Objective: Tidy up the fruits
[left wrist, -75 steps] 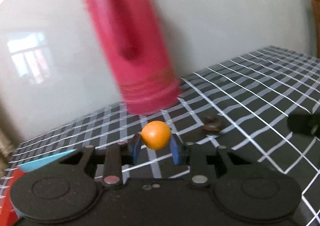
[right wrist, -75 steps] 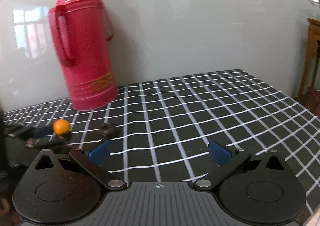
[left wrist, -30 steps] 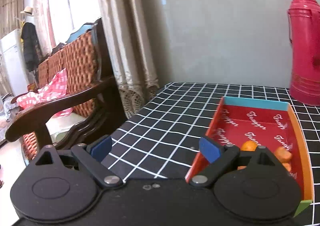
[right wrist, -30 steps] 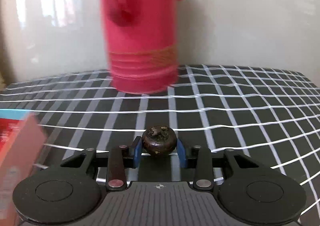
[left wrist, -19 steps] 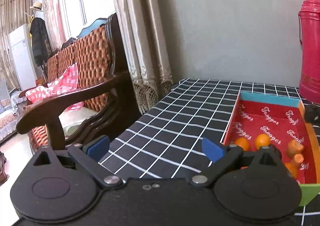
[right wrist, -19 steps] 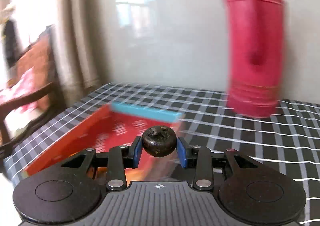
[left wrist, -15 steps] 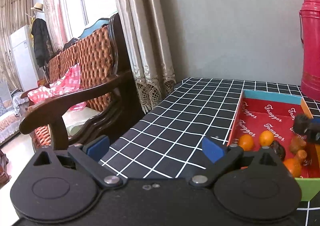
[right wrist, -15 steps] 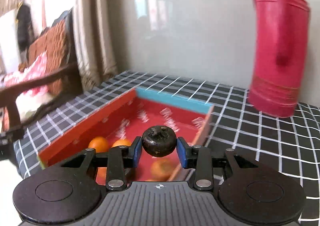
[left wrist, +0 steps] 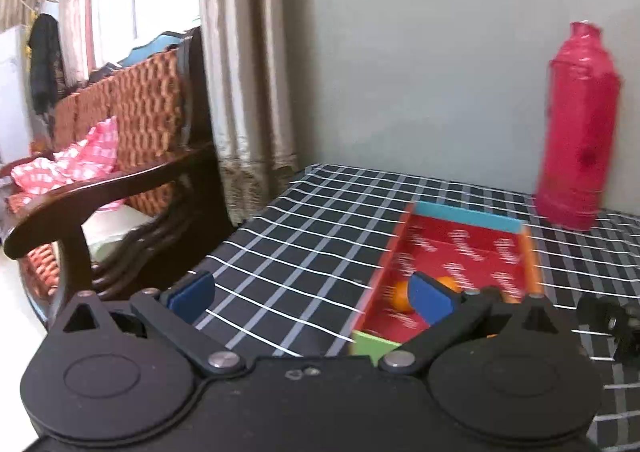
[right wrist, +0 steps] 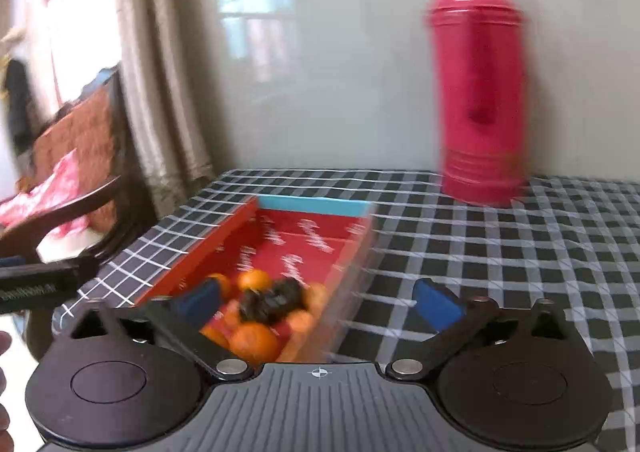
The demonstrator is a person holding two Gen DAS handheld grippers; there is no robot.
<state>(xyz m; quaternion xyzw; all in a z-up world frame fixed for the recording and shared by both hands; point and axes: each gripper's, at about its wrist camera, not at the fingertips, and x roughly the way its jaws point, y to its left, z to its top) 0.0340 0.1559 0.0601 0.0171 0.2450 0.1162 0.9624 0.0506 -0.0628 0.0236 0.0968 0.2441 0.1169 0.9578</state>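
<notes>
both tongs (left wrist: 312, 294) (right wrist: 320, 302) apart, empty — dark fruit (right wrist: 274, 302) blurred among oranges (right wrist: 256, 340) in box (right wrist: 208, 248)

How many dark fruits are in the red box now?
1 clearly shown: a dark fruit among the oranges at the near end of the red box. Blur or fingers may hide others.

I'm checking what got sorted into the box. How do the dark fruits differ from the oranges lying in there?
The dark fruits are brown-black, while the oranges are bright orange. The dark fruits look rough and lumpy through the blur; the oranges look smooth and round. There are only a few dark fruits, lying in the middle, with more oranges around them. Both kinds lie loose at the near end of the red box, with neither gripper holding any.
</notes>
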